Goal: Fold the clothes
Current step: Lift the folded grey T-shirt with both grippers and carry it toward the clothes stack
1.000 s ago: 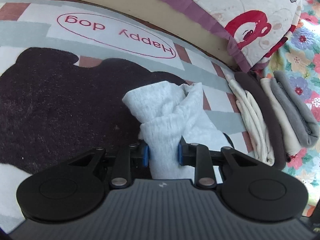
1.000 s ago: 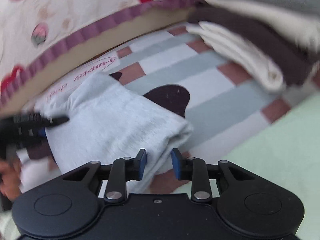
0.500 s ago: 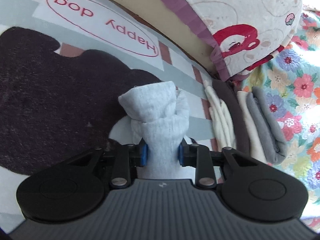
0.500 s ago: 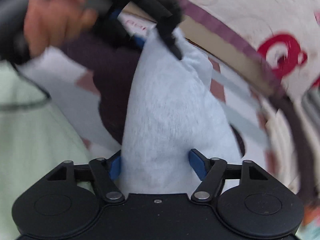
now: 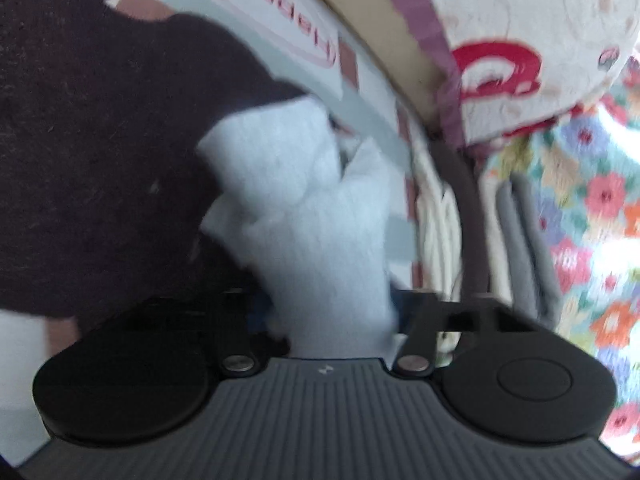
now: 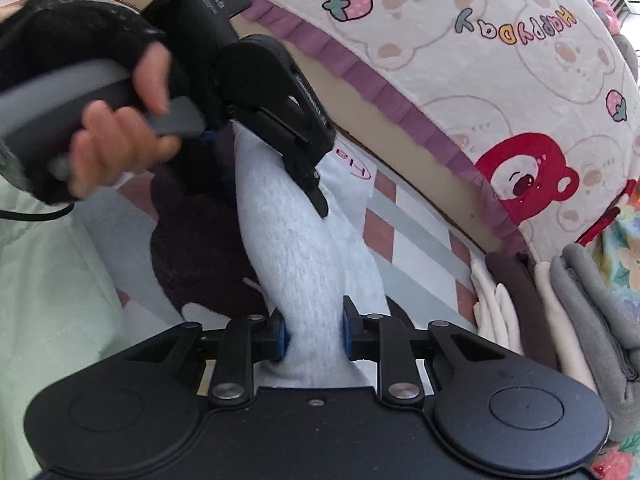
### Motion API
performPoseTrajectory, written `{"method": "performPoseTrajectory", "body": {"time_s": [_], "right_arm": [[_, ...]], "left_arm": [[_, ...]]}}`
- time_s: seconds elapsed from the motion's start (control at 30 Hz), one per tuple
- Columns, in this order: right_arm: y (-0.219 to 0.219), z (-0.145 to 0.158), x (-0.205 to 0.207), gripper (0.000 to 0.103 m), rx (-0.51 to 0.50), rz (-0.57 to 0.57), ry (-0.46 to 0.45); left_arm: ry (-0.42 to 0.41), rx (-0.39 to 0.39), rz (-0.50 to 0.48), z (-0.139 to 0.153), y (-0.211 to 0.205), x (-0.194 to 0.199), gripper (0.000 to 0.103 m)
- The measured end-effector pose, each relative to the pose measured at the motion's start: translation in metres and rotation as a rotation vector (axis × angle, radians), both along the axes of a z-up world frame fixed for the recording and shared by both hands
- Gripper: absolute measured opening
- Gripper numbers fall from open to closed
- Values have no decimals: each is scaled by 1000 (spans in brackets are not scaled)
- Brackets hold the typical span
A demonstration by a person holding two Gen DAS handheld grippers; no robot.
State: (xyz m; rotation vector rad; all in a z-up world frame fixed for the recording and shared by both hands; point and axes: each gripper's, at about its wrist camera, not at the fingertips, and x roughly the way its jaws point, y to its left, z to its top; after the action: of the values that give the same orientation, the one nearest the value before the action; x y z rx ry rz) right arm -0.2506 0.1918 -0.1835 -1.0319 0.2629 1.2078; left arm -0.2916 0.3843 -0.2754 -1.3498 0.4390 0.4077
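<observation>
The right gripper [image 6: 314, 338] is clamping its blue pads on one end of a pale grey cloth [image 6: 296, 248], with the fabric bunched tight between the two fingers. The left gripper [image 5: 326, 312] is gripping the other end of the same cloth [image 5: 320, 240]; its view is blurred, but the fabric is filling the space between the fingers and spilling forward in a crumpled lump. From the right wrist, the left gripper [image 6: 280, 152] is showing at the upper left, its black fingers pinching the far end of the cloth, so the cloth is hanging stretched between the two tools above the blanket. A hand [image 6: 116, 136] in a dark fingerless glove is squeezing that tool's trigger.

Below the cloth, a blanket [image 6: 416, 220] with white, grey and brown stripes and a dark patch [image 5: 100, 160] is lying spread out. At the right edge, folded clothes [image 6: 560, 312] in cream, brown and grey are sitting in a row, touching one another. Behind them, a pillow [image 6: 460, 60] with red bears and a purple frill is resting against the blanket.
</observation>
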Motion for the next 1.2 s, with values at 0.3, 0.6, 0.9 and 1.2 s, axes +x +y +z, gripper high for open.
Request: {"method": "performPoseTrajectory", "body": {"time_s": [0.3,0.6,0.9,1.2], "right_arm": [[-14,-32,-4,71,-3,18,-84],[-31,47,-18,21,106,18,71],[-24,104,-38,20,119,176,260],[24,146,-66,20,-79,449,149]], "left_arm": [[-19,101,-5,39,-3,9,24],[49,144,58,76,-9,-35,24],[-64,125,178,86,-16,-136,23],[-200,161,228,91,-15,-213,24]]}}
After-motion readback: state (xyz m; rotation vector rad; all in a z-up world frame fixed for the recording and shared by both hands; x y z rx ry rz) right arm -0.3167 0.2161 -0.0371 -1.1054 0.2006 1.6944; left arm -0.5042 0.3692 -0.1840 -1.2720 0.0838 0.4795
